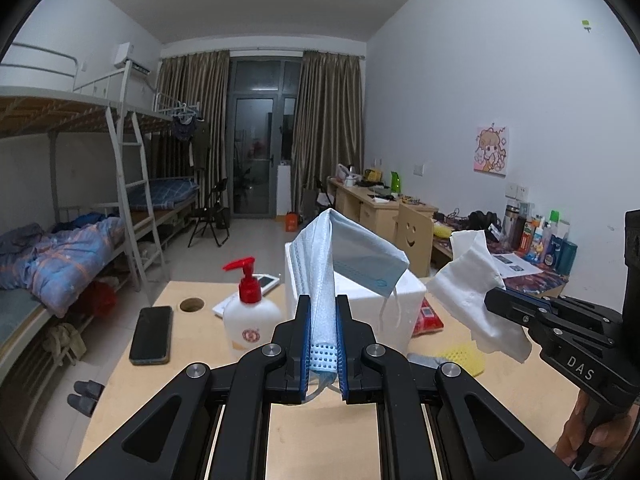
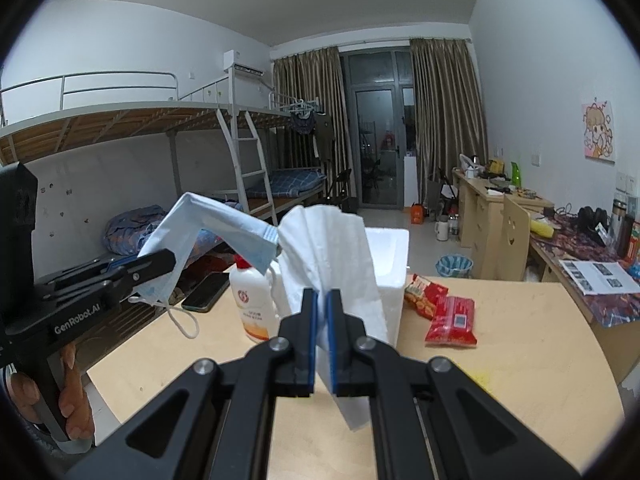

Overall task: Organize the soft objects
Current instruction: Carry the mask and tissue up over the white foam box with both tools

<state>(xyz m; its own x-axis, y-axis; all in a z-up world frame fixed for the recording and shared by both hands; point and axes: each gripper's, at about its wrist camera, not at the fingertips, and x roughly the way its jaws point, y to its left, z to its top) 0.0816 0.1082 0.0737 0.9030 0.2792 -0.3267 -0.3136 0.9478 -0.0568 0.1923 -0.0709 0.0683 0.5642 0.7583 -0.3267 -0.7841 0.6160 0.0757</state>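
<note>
The left gripper (image 1: 323, 300), black with blue ribbed pads, is clamped on a pale blue face mask (image 1: 340, 252). The mask is pleated non-woven fabric, folded over at its top so one half droops to the right like a flap, with thin white ear loops (image 1: 390, 306) dangling below it. In the right wrist view the same mask (image 2: 208, 236) hangs in the air, bent at a sharp corner, above the left part of the table.

The right gripper (image 2: 322, 300) has its jaws pressed together on a white paper tissue (image 2: 332, 256). The tissue is soft and crinkled, fanning upward into loose folds, with a tail hanging below the pads. From the left wrist view the tissue (image 1: 476, 288) appears as a crumpled sheet held to the right of the mask, well clear of the table.

Both soft things are held in the air in front of a white foam box (image 1: 384, 304), a blocky open container with thick matte walls standing mid-table. The table (image 1: 320, 432) is smooth pale wood with a round cable hole (image 1: 192, 304). Left of the box stands a translucent plastic pump bottle (image 1: 250, 316) with a red pump head, and further left lies a flat dark phone (image 1: 151, 334). Right of the box lie glossy red snack packets (image 2: 448, 316). A yellow mesh piece (image 1: 464, 356) lies on the near right.
</note>
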